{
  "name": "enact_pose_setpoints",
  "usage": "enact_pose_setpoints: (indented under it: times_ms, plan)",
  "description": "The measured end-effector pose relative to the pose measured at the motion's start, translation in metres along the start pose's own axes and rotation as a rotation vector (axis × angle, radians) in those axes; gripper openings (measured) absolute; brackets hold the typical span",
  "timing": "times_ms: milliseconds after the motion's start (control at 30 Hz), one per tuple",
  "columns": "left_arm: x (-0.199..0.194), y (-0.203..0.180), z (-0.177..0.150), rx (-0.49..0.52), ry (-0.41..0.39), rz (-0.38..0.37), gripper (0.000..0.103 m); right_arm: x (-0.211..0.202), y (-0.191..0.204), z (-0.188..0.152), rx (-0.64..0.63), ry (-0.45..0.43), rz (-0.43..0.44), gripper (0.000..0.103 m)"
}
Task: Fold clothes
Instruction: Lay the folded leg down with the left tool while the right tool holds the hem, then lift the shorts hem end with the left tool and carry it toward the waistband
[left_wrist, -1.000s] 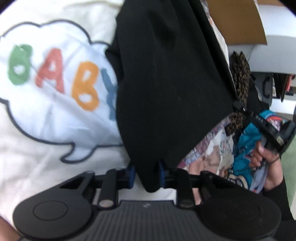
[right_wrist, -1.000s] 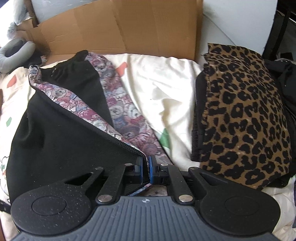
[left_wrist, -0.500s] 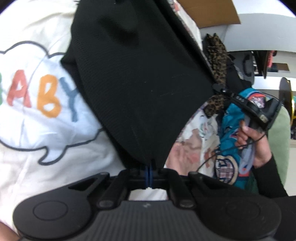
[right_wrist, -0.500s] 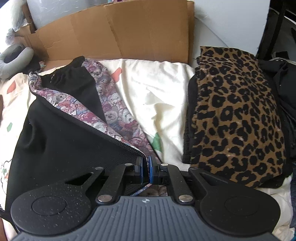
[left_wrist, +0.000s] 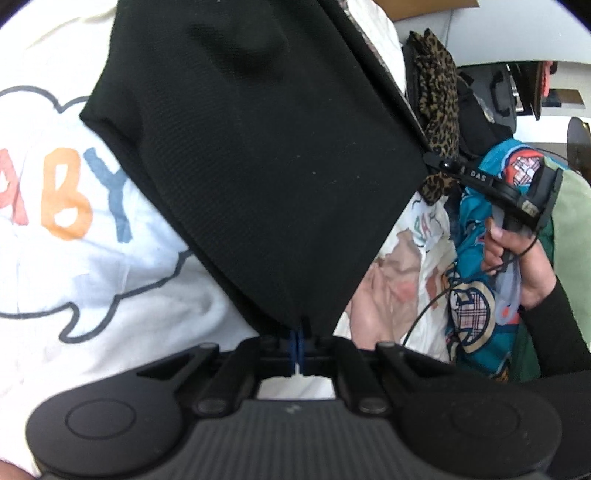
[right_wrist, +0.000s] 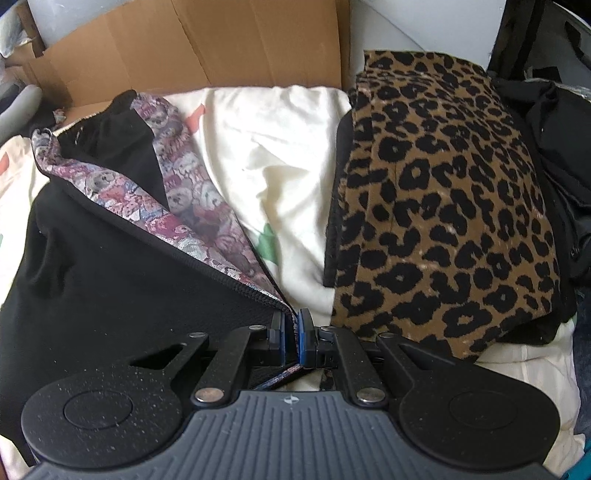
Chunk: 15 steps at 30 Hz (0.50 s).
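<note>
A black garment (left_wrist: 266, 155) with a teddy-bear print lining (right_wrist: 192, 199) hangs stretched between my two grippers over a cream blanket. My left gripper (left_wrist: 297, 343) is shut on its lower corner, the cloth pinched between the blue pads. In the right wrist view my right gripper (right_wrist: 291, 332) is shut on the garment's (right_wrist: 103, 280) opposite corner at the lining's edge. In the left wrist view the right gripper (left_wrist: 436, 160) shows at the garment's far corner, held by a hand (left_wrist: 517, 258).
A cream blanket (left_wrist: 74, 258) with a cloud print and coloured letters lies under the garment. A folded leopard-print garment (right_wrist: 443, 206) lies to the right. Brown cardboard (right_wrist: 207, 48) stands behind. Dark clothes (right_wrist: 554, 147) are heaped at far right. A teal patterned cloth (left_wrist: 476, 280) lies beside the hand.
My left gripper closed on the black garment's corner and lifted it; the cloth now spreads wider across the left wrist view. The right gripper kept its grip and shifted slightly toward the leopard-print garment.
</note>
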<state>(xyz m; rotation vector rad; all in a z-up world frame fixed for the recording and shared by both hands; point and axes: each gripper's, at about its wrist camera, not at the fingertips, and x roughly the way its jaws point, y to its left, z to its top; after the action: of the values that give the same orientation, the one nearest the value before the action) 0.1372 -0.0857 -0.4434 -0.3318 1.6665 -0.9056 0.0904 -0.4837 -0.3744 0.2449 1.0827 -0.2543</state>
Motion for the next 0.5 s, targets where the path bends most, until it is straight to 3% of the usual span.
enact_pose_setpoints:
  times_ms: [267,433,500]
  plan:
    - [0.013,0.006,0.003,-0.006,0.003,0.044,0.001,0.005,-0.006,-0.004,0.025,0.001,-0.003,0.005]
    - [0.023,0.014,0.005,-0.057,0.042,0.07,0.003,0.016,-0.009,-0.006,0.054,0.042,-0.008,0.011]
    - [0.014,0.01,0.006,-0.043,0.037,0.074,0.014,0.01,-0.01,-0.005,0.067,0.035,-0.003,0.02]
